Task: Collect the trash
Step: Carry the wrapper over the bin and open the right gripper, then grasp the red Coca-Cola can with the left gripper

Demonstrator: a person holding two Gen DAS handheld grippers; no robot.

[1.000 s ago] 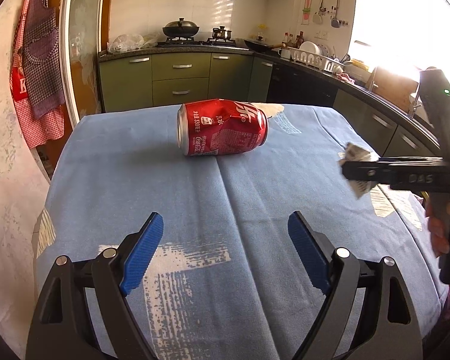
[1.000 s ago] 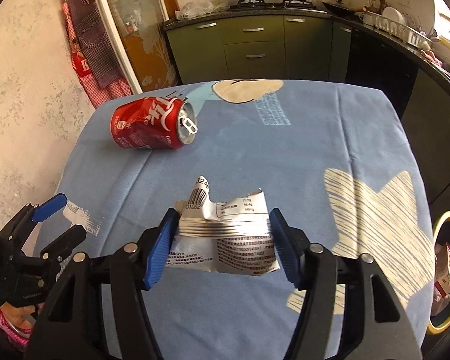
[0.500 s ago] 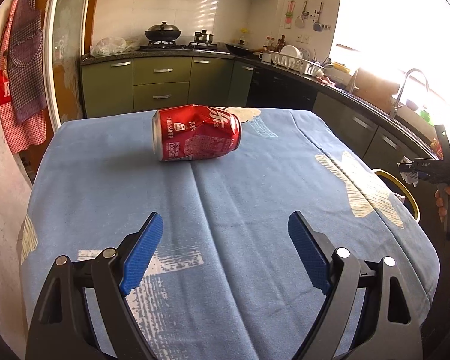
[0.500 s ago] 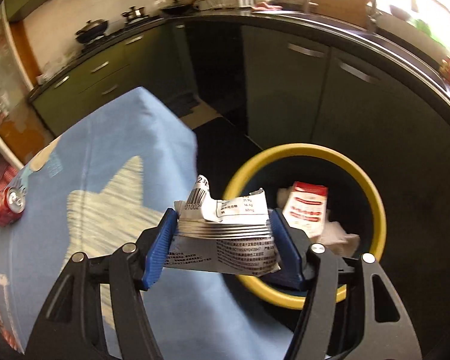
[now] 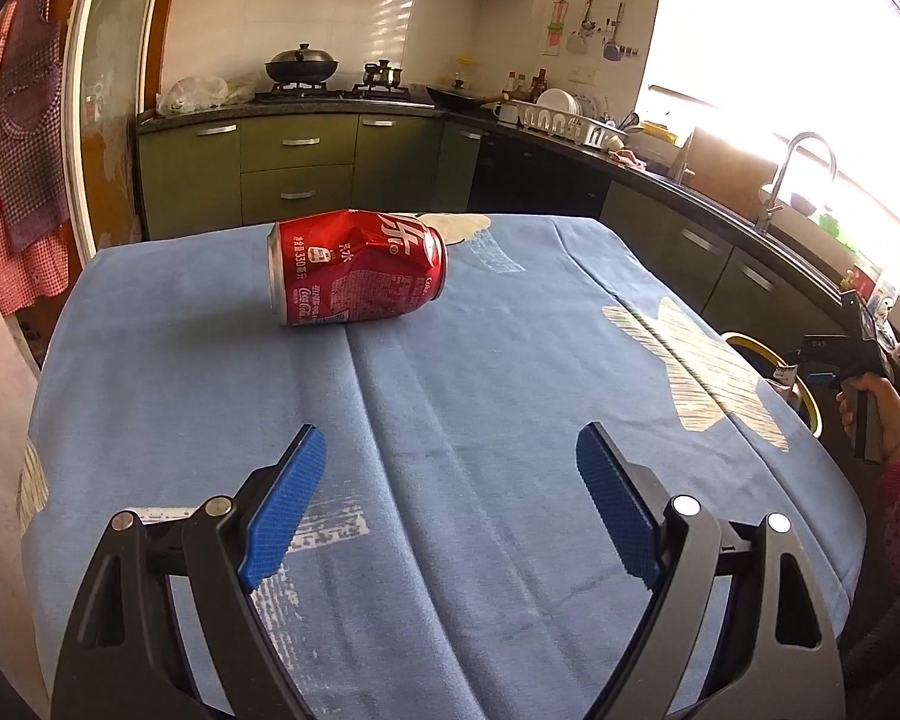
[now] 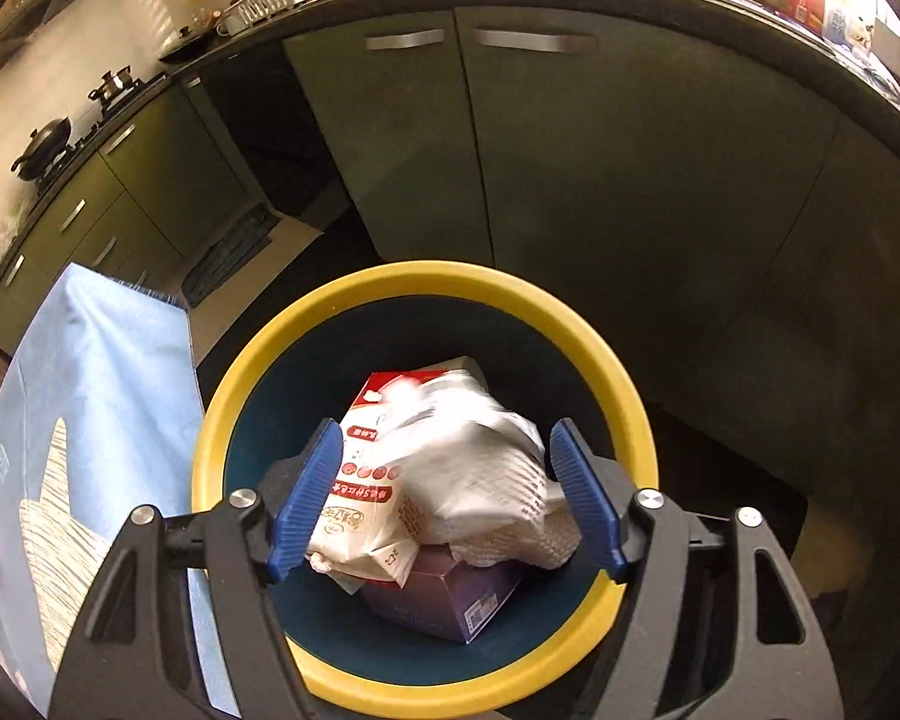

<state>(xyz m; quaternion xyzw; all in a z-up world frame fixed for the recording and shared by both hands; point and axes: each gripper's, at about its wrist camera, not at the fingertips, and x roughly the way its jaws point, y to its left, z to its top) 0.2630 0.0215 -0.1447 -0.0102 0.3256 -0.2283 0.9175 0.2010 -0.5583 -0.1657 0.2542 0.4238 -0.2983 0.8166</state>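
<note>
I see the table under a blue tablecloth (image 5: 450, 420) with pale printed patches, filling most of the left wrist view; green kitchen cabinets (image 5: 297, 168) and a dark counter run behind it. In the right wrist view a corner of the same cloth shows at the left, and just beside it on the floor stands the trash bin (image 6: 624, 396), dark blue inside with a yellow rim. Its rim also shows past the far right table edge in the left wrist view.

Inside the bin I note a red and white pouch (image 6: 366, 480), a dark purple box (image 6: 450, 594) beneath it, and a blurred white crumpled wrapper (image 6: 480, 468) on top of the pile. The blur keeps me from telling whether the wrapper is resting or in the air.

My right gripper (image 6: 444, 492) hangs directly over the bin mouth, its blue pads (image 6: 309, 492) spread apart with nothing between them that they touch. The left wrist view shows it small at the right edge, held in a hand (image 5: 870, 405) above the bin.

My left gripper (image 5: 444, 510) is over the near part of the cloth, jaws wide and holding nothing.

A dented red Coca-Cola can (image 5: 357, 267) lies on its side on the far middle of the cloth, well apart from the left gripper. Its end also peeks in at the left edge of the right wrist view
</note>
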